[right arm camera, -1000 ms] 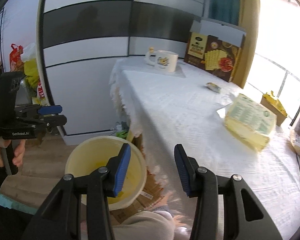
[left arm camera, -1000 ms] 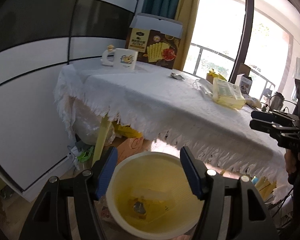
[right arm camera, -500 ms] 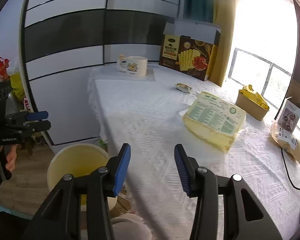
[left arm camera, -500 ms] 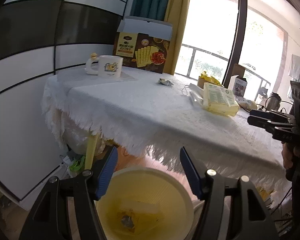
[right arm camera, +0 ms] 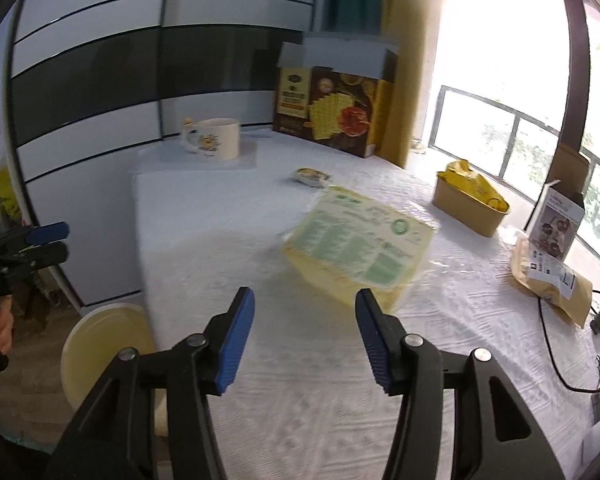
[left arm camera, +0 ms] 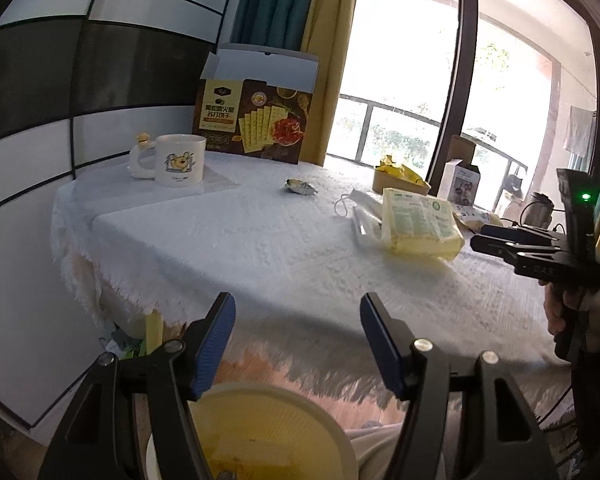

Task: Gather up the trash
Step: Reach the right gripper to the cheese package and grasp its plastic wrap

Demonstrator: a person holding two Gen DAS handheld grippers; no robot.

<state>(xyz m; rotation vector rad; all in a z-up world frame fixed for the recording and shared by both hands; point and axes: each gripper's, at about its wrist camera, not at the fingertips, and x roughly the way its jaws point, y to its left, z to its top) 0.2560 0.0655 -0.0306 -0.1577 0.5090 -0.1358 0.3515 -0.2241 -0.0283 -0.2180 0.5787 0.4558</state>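
Observation:
A pale yellow trash bin (left arm camera: 260, 432) stands on the floor just below my open, empty left gripper (left arm camera: 296, 340); it also shows at the table's left edge in the right wrist view (right arm camera: 108, 344). My right gripper (right arm camera: 304, 332) is open and empty over the white tablecloth (right arm camera: 220, 240). A small crumpled wrapper (left arm camera: 300, 187) (right arm camera: 311, 176) lies mid-table. A clear plastic wrapper with a string (left arm camera: 360, 216) lies beside a yellow tissue pack (left arm camera: 418, 224) (right arm camera: 360, 248).
A mug (left arm camera: 178, 160) and a brown cracker box (left arm camera: 256, 120) stand at the table's far left. A cardboard tray with yellow bags (right arm camera: 470, 204), a small white box (right arm camera: 558, 220) and a paper pouch (right arm camera: 552, 280) sit at the right. A cable (right arm camera: 560, 360) runs there.
Both grippers have risen and moved forward toward the table. The bin has dropped low in both views. The right gripper now hovers over the tablecloth.

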